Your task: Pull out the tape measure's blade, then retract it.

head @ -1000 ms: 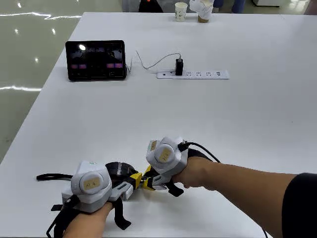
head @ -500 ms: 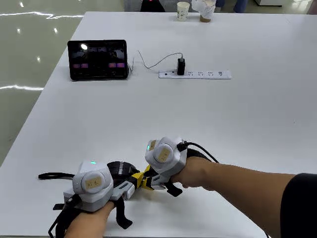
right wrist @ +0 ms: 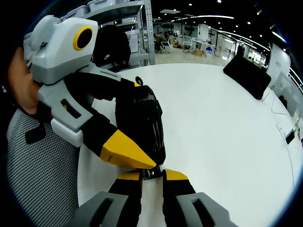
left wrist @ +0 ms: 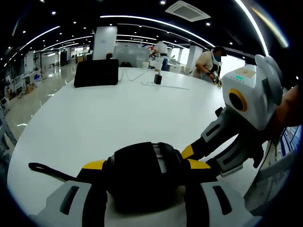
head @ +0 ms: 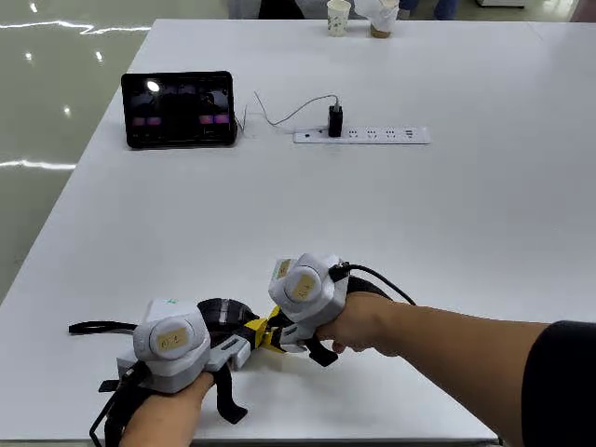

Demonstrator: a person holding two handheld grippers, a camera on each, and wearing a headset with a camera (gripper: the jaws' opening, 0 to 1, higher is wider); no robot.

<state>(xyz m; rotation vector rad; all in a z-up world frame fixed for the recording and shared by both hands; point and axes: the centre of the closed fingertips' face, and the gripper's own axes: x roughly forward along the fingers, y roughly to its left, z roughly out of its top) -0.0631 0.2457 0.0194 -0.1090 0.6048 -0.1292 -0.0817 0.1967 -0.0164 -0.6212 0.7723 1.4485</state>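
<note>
The left claw (left wrist: 145, 164) clamps the black tape measure (left wrist: 142, 179), which rests on the counter (left wrist: 94, 123). The right claw (right wrist: 151, 175), narrowed nearly closed just beside the tape measure, pinches its blade tip (right wrist: 152, 172).

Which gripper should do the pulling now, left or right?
Right. The right gripper is shut on what looks like the blade tip at the mouth of the tape measure. The left gripper clamps the tape measure's body, so it is probably better used as the anchor.
</note>
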